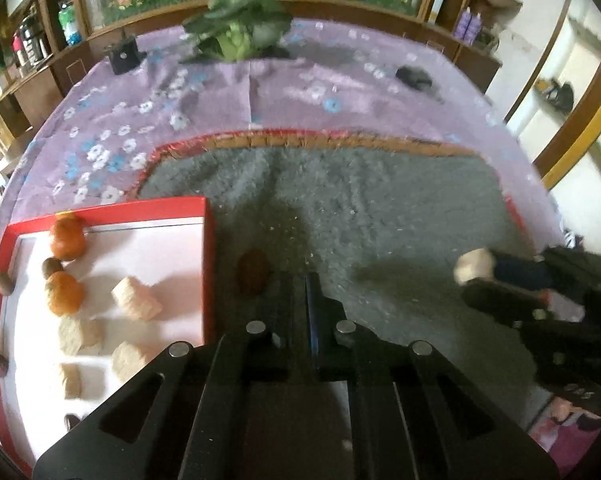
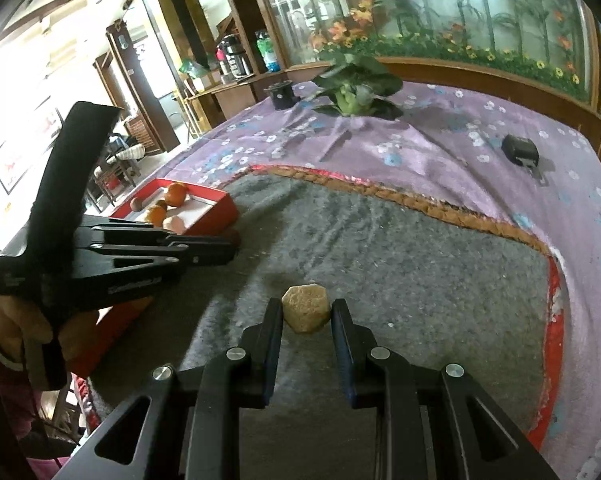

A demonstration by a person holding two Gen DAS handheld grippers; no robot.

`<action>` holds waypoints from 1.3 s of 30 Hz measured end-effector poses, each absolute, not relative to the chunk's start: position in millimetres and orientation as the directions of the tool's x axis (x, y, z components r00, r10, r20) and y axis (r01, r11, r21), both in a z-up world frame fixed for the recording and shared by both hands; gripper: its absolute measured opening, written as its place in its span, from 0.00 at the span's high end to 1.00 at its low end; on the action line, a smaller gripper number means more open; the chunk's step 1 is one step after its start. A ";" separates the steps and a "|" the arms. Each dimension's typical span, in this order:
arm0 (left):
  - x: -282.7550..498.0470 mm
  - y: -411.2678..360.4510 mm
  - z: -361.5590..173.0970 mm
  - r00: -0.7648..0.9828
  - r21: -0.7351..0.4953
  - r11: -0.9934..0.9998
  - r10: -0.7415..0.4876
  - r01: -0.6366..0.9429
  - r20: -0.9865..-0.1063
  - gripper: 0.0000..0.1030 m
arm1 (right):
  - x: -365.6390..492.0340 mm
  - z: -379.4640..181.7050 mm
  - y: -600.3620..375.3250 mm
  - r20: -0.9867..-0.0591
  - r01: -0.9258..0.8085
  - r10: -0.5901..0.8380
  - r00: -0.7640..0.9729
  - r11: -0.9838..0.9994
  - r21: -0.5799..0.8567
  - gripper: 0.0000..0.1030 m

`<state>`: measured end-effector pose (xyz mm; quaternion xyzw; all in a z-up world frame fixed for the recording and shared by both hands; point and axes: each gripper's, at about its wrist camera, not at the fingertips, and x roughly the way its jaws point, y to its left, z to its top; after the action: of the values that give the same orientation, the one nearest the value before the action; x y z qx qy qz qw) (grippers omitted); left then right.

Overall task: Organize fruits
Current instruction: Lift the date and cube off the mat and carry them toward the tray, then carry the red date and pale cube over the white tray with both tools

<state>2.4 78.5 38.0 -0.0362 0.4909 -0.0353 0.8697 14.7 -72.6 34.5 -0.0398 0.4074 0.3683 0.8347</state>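
My left gripper (image 1: 299, 280) is shut and empty over the grey mat (image 1: 360, 208). A dark red-brown fruit (image 1: 253, 278) lies on the mat just left of its fingertips, beside the red tray (image 1: 108, 209). The tray holds two oranges (image 1: 66, 238), small brown fruits and several beige pieces (image 1: 134, 298). My right gripper (image 2: 306, 308) is shut on a beige hexagonal piece (image 2: 305, 307) low over the mat. In the left wrist view that gripper (image 1: 470, 280) and its piece (image 1: 474, 266) appear at the right. The right wrist view shows the left gripper (image 2: 232, 246) near the tray (image 2: 220, 206).
The mat has a woven orange and red border (image 1: 300, 140) and lies on a purple floral cloth (image 1: 204, 96). At the far side stand a green potted plant (image 1: 236, 36), a black box (image 1: 123, 55) and a dark object (image 1: 414, 76). Wooden cabinets ring the table.
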 end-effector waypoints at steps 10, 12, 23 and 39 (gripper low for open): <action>-30.8 92.6 58.3 0.559 -0.112 0.994 -0.103 0.018 -0.823 0.96 | -9.0 47.7 -40.5 -0.710 -0.692 0.581 0.398 0.698 0.183 0.77; -27.4 83.8 53.7 0.547 -0.124 0.992 -0.122 0.034 -0.828 0.96 | -9.3 46.8 -42.8 -0.710 -0.685 0.581 0.398 0.703 0.192 0.77; 19.5 79.9 16.4 0.459 -0.029 0.999 -0.014 -0.026 -0.888 0.89 | 10.9 30.9 -80.0 -0.722 -0.628 0.570 0.391 0.739 0.243 0.77; 28.7 73.9 24.3 0.467 0.075 0.995 0.037 0.062 -0.883 0.62 | 30.3 14.7 -87.8 -0.708 -0.632 0.618 0.341 0.709 0.315 0.77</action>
<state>28.7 73.9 24.3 0.0482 0.5162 -0.0072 0.8551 30.3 -87.8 14.7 -0.0078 0.4289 0.3816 0.8188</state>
